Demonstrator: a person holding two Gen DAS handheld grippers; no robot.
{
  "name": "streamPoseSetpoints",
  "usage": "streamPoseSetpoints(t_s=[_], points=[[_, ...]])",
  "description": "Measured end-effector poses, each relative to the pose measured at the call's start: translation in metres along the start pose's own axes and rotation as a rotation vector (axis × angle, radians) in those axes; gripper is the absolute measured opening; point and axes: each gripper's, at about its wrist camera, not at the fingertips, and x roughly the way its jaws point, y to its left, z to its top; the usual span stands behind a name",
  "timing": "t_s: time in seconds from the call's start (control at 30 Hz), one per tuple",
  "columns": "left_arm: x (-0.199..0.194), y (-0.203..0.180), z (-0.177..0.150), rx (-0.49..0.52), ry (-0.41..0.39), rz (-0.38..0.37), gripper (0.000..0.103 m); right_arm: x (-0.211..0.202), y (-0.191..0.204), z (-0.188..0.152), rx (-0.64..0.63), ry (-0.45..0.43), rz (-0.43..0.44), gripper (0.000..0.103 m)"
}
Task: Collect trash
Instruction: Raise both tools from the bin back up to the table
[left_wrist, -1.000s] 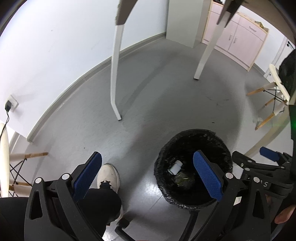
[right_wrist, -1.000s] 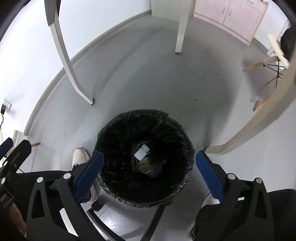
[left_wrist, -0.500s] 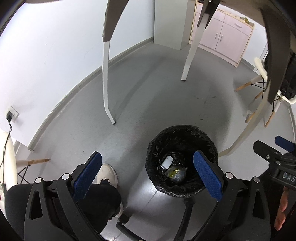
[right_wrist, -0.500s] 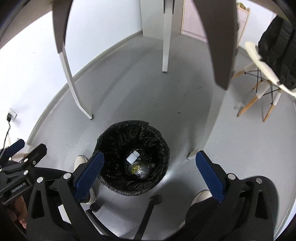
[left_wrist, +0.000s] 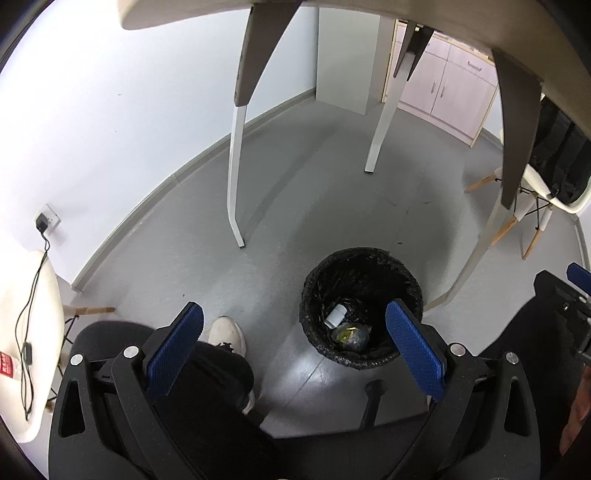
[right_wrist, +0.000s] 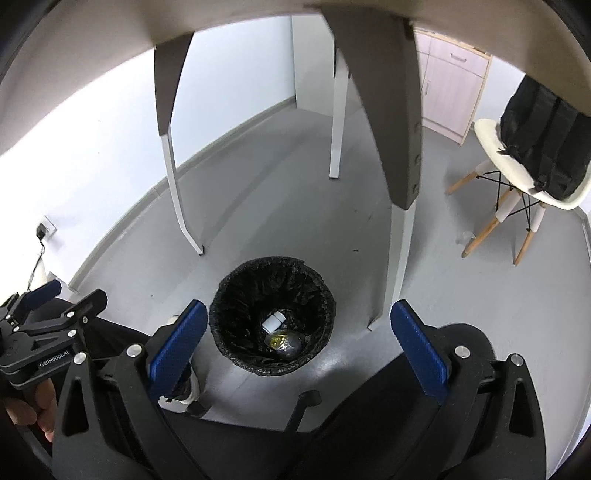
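Note:
A black-lined trash bin (left_wrist: 402, 273) stands on the grey floor under a table; it also shows in the right wrist view (right_wrist: 236, 291). Inside lie a small white bottle (left_wrist: 335, 315) (right_wrist: 272, 320) and a crumpled yellowish wrapper (left_wrist: 349, 336) (right_wrist: 284, 341). My left gripper (left_wrist: 295, 347) is open and empty, well above the floor and left of the bin. My right gripper (right_wrist: 295, 343) is open and empty, high above the bin. The left gripper body (right_wrist: 40, 332) shows at the left of the right wrist view.
White table legs (left_wrist: 234, 177) (right_wrist: 400, 240) stand around the bin, with the tabletop underside overhead. A white chair with a black backpack (right_wrist: 543, 140) stands at the right. A person's white shoe (left_wrist: 227, 334) and dark legs are below. A wall socket with a charger (left_wrist: 46, 221) is at left.
Both grippers have risen away from the bin, which now looks smaller and farther. The table's underside has come into view at the top. Both stay open and empty.

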Motion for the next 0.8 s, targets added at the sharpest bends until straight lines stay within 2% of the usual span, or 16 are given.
streamPoseSetpoints(t_s=[0.1,0.37,0.57,0.8], points=[[-0.018,-0.001,-0.003,0.013,-0.023,0.012,0.097,-0.019,-0.002,-0.001,-0.007,-0.019,0.025,0.095],[-0.067,-0.007,-0.013,0.023,-0.074,-0.031,0.097,-0.071,-0.014,-0.017,-0.008,-0.076,0.006,0.095],[-0.105,-0.008,-0.008,0.022,-0.106,-0.044,0.097,-0.114,-0.021,-0.022,-0.005,-0.124,-0.018,0.095],[-0.128,-0.01,0.007,0.033,-0.138,-0.065,0.097,-0.157,-0.028,-0.012,0.003,-0.186,-0.034,0.095]])
